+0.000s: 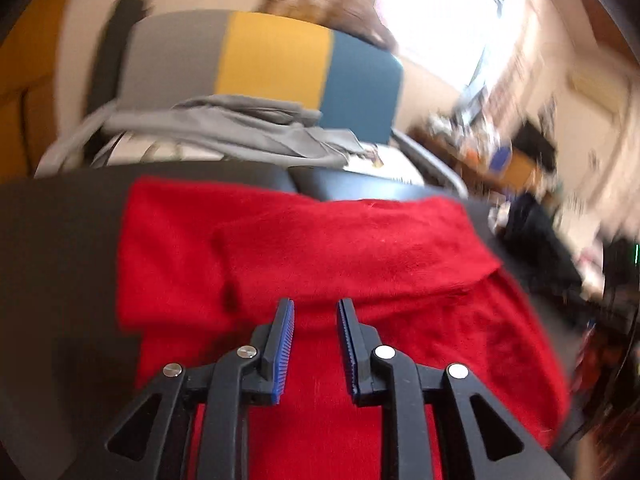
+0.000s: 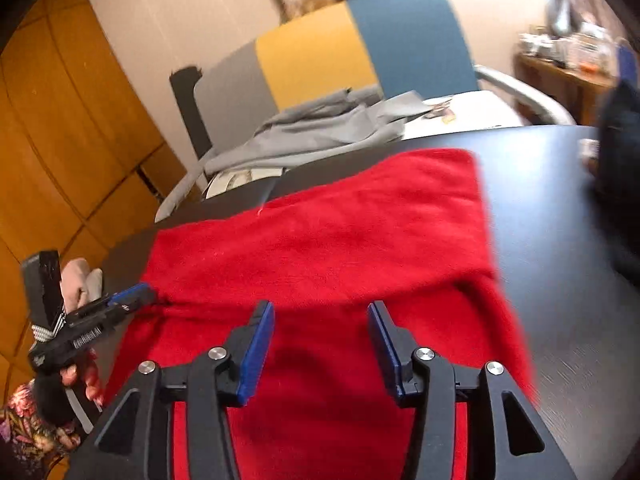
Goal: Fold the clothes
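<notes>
A red fleecy garment [image 1: 340,248] lies on the dark table [image 1: 60,260], its far part folded over the near part. My left gripper [image 1: 316,308] hovers over the fold's near edge, its blue pads apart and nothing pinched between them. In the right wrist view the same red garment [image 2: 340,240] spreads across the table [image 2: 560,240]. My right gripper [image 2: 320,308] stands open above the garment's near half. The left gripper [image 2: 136,294] shows at the garment's left edge, held by a hand [image 2: 76,284].
Behind the table a chair [image 2: 316,56] with a grey, yellow and blue back holds a crumpled grey garment [image 2: 320,132]. A wooden cabinet [image 2: 60,120] stands at the left. A dark, blurred object [image 2: 620,160] sits at the table's right side.
</notes>
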### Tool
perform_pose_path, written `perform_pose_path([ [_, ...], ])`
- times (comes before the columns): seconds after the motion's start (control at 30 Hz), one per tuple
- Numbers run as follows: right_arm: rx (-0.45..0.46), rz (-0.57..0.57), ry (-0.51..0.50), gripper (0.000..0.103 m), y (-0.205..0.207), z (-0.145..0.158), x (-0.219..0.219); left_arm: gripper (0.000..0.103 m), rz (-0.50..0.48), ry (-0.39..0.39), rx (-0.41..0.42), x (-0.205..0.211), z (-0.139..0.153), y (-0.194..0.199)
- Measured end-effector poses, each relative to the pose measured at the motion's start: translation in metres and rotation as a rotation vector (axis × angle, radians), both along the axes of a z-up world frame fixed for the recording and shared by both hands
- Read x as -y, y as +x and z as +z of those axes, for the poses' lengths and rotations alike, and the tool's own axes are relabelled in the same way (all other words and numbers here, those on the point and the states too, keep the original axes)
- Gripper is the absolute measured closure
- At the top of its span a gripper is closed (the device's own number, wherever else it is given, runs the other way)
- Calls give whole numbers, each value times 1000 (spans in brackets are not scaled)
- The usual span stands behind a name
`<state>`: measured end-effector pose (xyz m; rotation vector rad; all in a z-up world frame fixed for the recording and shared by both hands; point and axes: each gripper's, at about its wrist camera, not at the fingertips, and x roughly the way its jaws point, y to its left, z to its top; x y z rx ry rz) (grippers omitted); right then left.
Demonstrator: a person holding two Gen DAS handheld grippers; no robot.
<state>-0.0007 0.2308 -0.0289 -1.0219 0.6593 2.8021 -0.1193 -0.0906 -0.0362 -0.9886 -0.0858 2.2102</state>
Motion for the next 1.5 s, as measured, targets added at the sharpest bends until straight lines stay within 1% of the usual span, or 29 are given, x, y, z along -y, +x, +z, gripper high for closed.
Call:
perform_pose_path([
  [0.03,-7,4,4,54,20,4,1,81,20,33,28,14,-4,7],
  [0.07,-8,10,14,54,39,7,4,81,36,41,42,25,-8,17],
  [0.13,4,28,35,54,74,10,15,81,54,30,47,40,-19,37],
  [0.2,13,74,30,57,105,6,33,81,67,17,56,48,-31,49],
  [0.27,60,139,47,59,122,-5,58,81,83,6,71,54,-45,57],
  [0.3,95,168,74,59,125,-12,69,81,91,1,78,57,-51,61],
  [0.33,132,193,111,61,126,-19,82,81,98,12,72,58,-52,63],
  [0.4,192,231,185,68,125,-32,100,81,111,34,59,62,-55,67],
  [0.47,231,237,219,85,124,-42,107,81,108,25,51,63,-54,68],
  [0.5,247,236,229,89,124,-46,109,81,106,20,47,64,-54,69],
  [0.53,254,236,240,97,125,-49,110,81,105,15,43,65,-54,69],
  [0.57,247,236,245,102,125,-47,108,81,103,11,39,66,-54,70],
  [0.63,218,223,221,102,128,-39,99,81,113,16,42,70,-52,71],
  [0.67,198,198,220,102,130,-32,90,81,119,22,45,72,-52,71],
  [0.77,172,99,278,102,134,-16,62,81,140,35,55,78,-50,73],
  [0.87,167,-65,321,101,138,-3,18,81,150,47,67,88,-48,75],
  [0.93,186,-190,336,92,141,-2,-12,81,149,45,67,97,-47,80],
  [0.97,201,-240,330,71,143,-2,-27,81,149,44,68,102,-46,82],
  [1.0,223,-267,311,60,146,-4,-38,81,148,43,68,106,-46,85],
  [1.03,245,-293,292,53,148,-6,-49,80,144,43,72,110,-46,88],
  [1.07,262,-307,282,53,150,-8,-55,80,139,42,76,113,-46,91],
  [1.17,291,-274,276,53,159,-14,-52,80,105,47,112,125,-48,101],
  [1.23,293,-220,230,53,161,-20,-46,80,71,58,138,131,-48,109],
  [1.3,286,-154,169,53,165,-26,-33,80,41,49,153,135,-47,117],
  [1.47,255,-87,68,53,172,-39,-6,80,23,27,169,145,-46,129],
  [1.5,249,-74,47,53,174,-42,0,80,27,35,185,149,-46,131],
])
